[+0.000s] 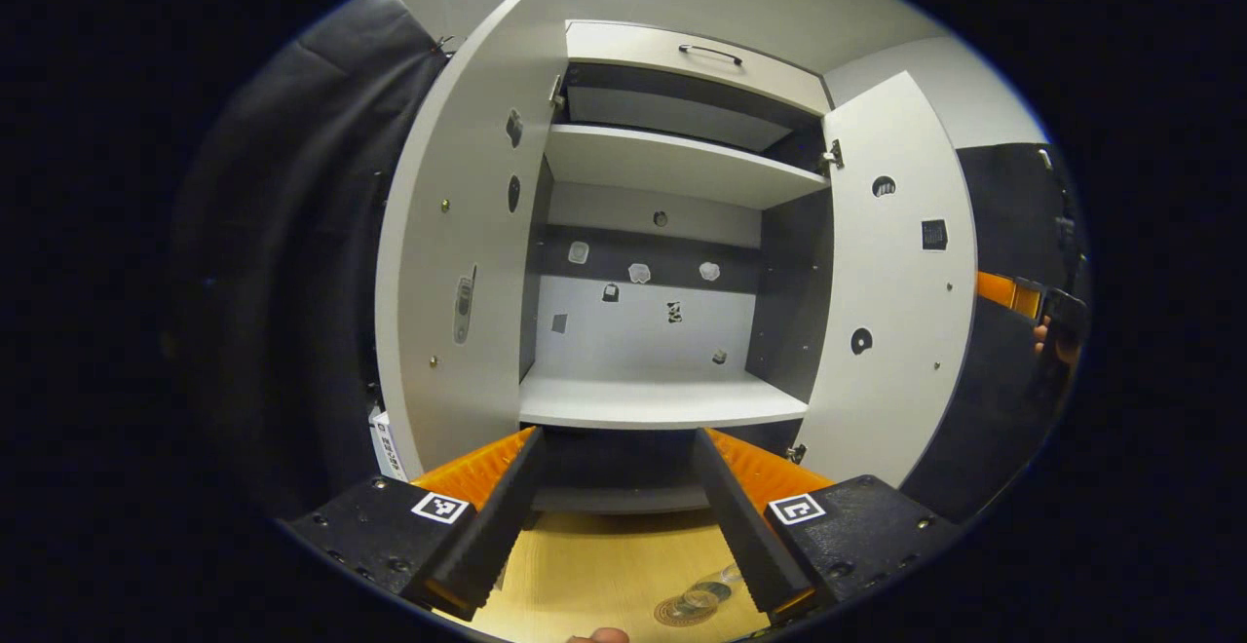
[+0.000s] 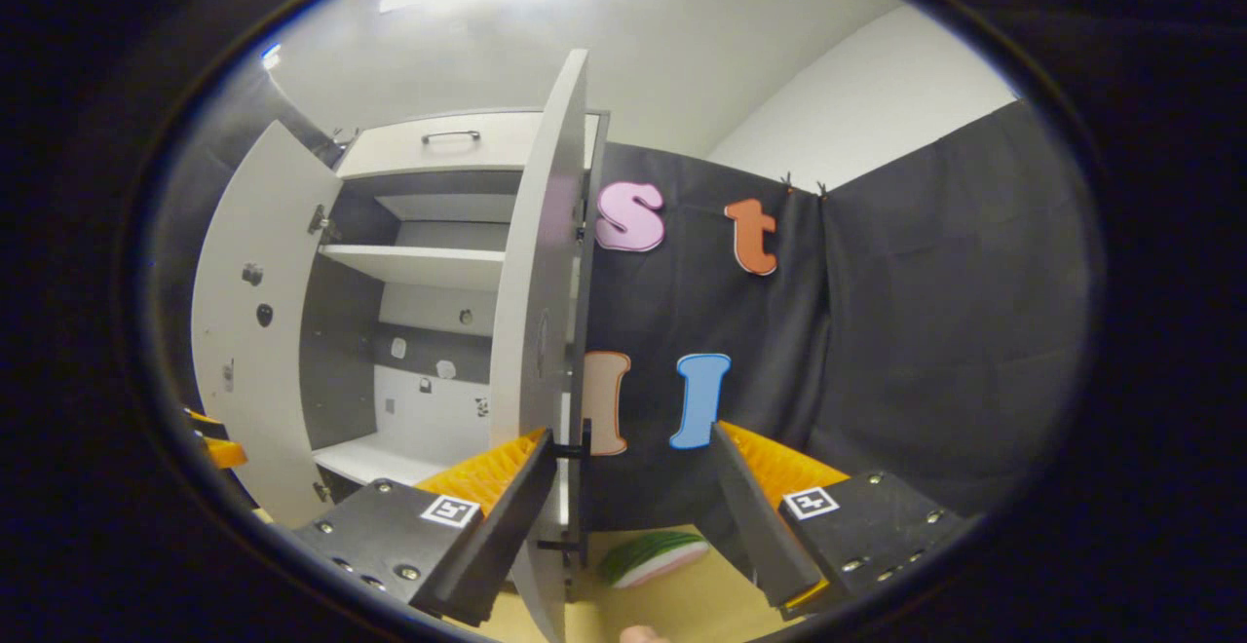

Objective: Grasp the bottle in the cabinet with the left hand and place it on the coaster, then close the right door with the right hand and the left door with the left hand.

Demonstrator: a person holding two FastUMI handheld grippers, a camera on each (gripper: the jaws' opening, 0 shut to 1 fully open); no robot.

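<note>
The bottle (image 1: pixel 709 592) already sits on the coaster (image 1: pixel 682 610) below the cabinet (image 1: pixel 672 166), so what's left is the stiff, light right door (image 2: pixel 541 263), best pushed on its outer edge, beside the right gripper (image 2: pixel 633 507), wide open and empty like the left gripper (image 1: pixel 619 516).

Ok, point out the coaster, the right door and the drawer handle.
coaster (image 1: pixel 685 610), left gripper view, its round face.
right door (image 1: pixel 891 283), left gripper view, middle of its inner panel.
drawer handle (image 1: pixel 710 54), left gripper view, middle of the bar.
</note>
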